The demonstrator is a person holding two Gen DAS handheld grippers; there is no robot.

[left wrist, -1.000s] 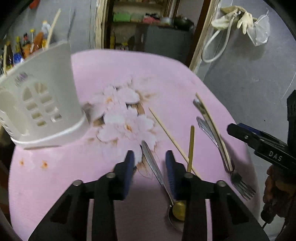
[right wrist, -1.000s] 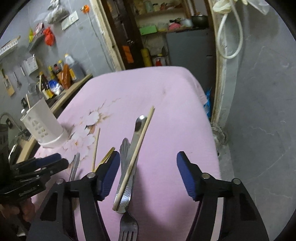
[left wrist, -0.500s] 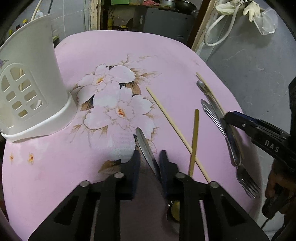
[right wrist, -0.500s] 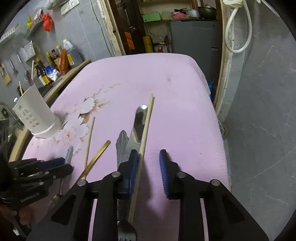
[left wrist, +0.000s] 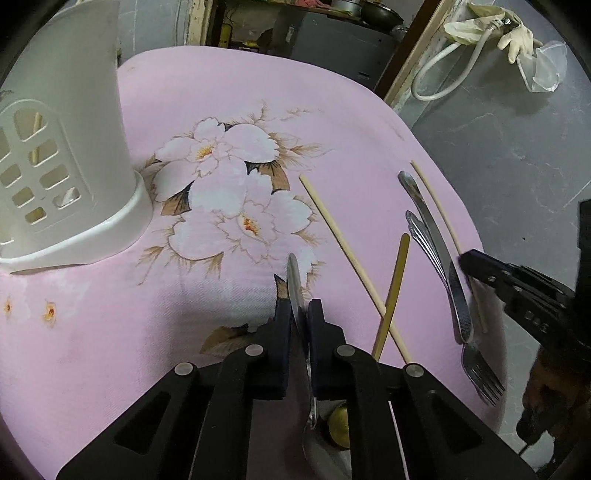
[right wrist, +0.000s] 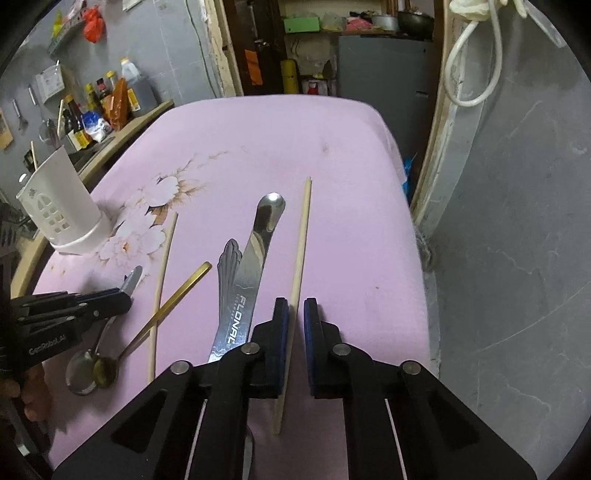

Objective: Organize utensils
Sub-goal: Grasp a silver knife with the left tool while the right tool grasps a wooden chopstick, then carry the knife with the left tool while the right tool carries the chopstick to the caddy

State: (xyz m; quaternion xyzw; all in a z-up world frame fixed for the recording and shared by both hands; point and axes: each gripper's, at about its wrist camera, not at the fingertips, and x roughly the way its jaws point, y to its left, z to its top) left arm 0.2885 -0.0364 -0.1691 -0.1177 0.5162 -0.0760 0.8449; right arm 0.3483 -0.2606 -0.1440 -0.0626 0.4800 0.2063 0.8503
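Note:
My left gripper [left wrist: 298, 308] is shut on the handle of a silver spoon [left wrist: 294, 280], which lies on the pink flowered cloth [left wrist: 229, 103]. My right gripper [right wrist: 294, 312] is closed around a wooden chopstick [right wrist: 301, 236] at the cloth's right side. A gold spoon [left wrist: 396, 273] crosses a second wooden chopstick [left wrist: 340, 240]. A silver knife [right wrist: 255, 251] and a fork [left wrist: 480, 373] lie side by side between the two chopsticks. The white slotted utensil holder [left wrist: 70, 155] stands at the left and holds a chopstick.
The cloth's right edge [right wrist: 413, 229] drops off beside a grey wall [right wrist: 517, 221]. Bottles [right wrist: 92, 107] stand on a shelf behind the holder. A hose and gloves [left wrist: 491, 33] hang on the wall at the far right.
Both grippers went from wide open to closed: the left on the silver spoon's handle, the right on the right chopstick. Both moved forward and down toward the cloth.

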